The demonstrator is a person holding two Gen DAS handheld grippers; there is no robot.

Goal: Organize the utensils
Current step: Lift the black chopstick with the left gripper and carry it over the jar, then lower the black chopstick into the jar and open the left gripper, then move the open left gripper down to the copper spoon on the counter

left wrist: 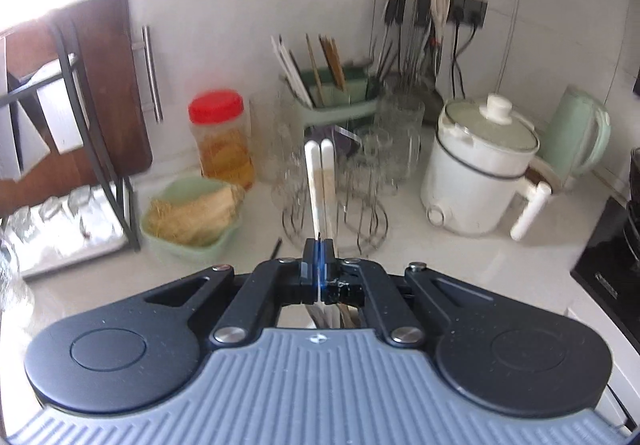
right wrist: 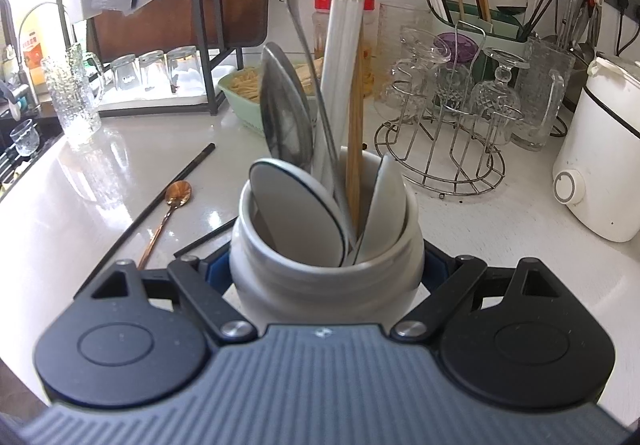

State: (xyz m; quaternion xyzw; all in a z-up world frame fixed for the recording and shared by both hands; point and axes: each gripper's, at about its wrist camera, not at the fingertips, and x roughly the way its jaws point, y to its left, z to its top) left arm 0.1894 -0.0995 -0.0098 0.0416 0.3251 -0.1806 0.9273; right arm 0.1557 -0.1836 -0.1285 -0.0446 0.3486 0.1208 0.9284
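Note:
My right gripper (right wrist: 326, 269) is shut on a white ceramic jar (right wrist: 320, 285), one jaw on each side of it. Metal and white spoons (right wrist: 286, 117) and wooden chopsticks (right wrist: 354, 149) stand in the jar. A pair of white chopsticks (right wrist: 340, 57) also stands in it and rises to the top edge of the right wrist view. My left gripper (left wrist: 319, 257) is shut on these white chopsticks (left wrist: 320, 181), whose ends stick out ahead of the jaws. A copper spoon (right wrist: 176, 197) and black chopsticks (right wrist: 172, 189) lie on the counter left of the jar.
A wire rack of upturned glasses (right wrist: 440, 149) stands at the right, with a white electric pot (right wrist: 600, 165) beyond it. A green utensil holder (right wrist: 480, 21) sits by the wall. At the left are a green basket (right wrist: 236, 93), a black dish rack (right wrist: 200, 57) and a glass mug (right wrist: 76, 101).

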